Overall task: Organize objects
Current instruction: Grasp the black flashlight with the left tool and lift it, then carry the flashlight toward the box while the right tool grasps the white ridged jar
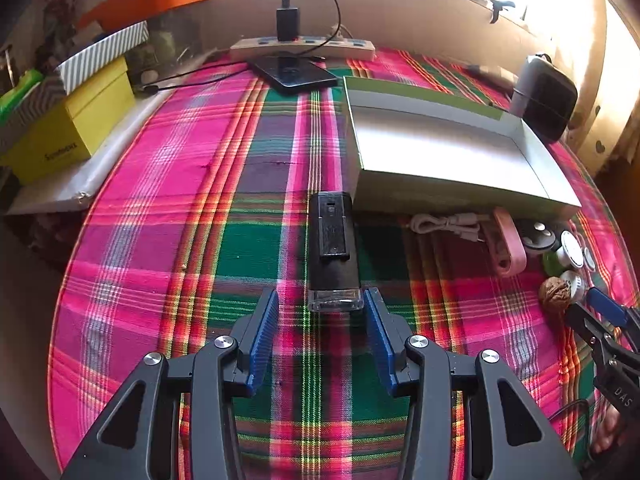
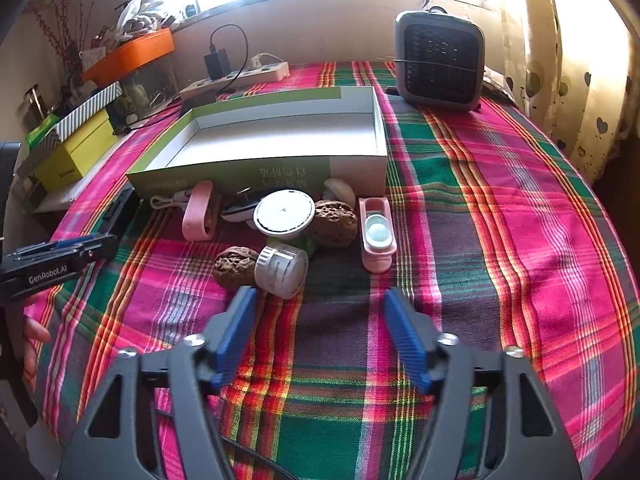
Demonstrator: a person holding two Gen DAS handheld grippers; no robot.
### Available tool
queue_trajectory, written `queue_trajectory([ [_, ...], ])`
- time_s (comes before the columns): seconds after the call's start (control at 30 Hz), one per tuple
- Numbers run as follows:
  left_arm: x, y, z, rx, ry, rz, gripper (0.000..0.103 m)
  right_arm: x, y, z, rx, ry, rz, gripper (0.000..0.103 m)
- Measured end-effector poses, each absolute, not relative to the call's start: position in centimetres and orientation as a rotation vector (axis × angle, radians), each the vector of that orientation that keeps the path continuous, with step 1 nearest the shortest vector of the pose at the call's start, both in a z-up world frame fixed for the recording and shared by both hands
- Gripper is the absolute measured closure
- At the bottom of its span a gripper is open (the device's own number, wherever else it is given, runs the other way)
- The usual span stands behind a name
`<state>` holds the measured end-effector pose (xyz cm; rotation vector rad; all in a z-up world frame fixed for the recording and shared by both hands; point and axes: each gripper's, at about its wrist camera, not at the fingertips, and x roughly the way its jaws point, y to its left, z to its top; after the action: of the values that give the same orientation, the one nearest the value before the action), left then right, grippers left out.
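In the left wrist view the left gripper [image 1: 320,300] stands wide at lower centre, its tips flanking the near end of a black device [image 1: 333,248] without pressing it. Judged step: first pickup. Next, close and lift it into the empty box [image 1: 448,152] at upper right. The right gripper [image 2: 320,304] hangs wide and empty before the white jar [image 2: 282,266].
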<state>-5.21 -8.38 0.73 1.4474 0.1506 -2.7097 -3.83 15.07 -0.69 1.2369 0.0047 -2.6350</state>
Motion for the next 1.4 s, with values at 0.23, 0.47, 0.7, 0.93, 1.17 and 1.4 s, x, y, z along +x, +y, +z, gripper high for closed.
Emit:
queue_trajectory([
  [0.23,-5.6,-8.8,0.7,1.445,0.162,-2.721,0.061,-4.1,15.1,-0.4,1.211,-0.026,-2.652,0.048],
  [0.47,-5.9,-9.0,0.7,1.458,0.149,-2.732,0.061,-4.5,14.6,-0.3,1.227,-0.032,-2.676,0.058],
  [0.7,-6.0,-9.2,0.7,1.459,0.144,-2.755,0.061,-4.3,15.4,-0.8,1.268,-0.101,-2.676,0.063],
  [0.93,-6.5,-9.5,0.8,1.468,0.176,-2.773,0.061,-4.8,14.6,-0.6,1.265,-0.123,-2.680,0.063],
  [1.17,-7.2,-9.2,0.8,1.482,0.162,-2.778,0.061,-5.8,14.4,-0.8,1.290,-0.147,-2.698,0.063],
  [1.4,-7.6,-9.3,0.7,1.483,0.162,-2.790,0.062,-5.8,14.1,-0.8,1.291,-0.124,-2.704,0.067],
])
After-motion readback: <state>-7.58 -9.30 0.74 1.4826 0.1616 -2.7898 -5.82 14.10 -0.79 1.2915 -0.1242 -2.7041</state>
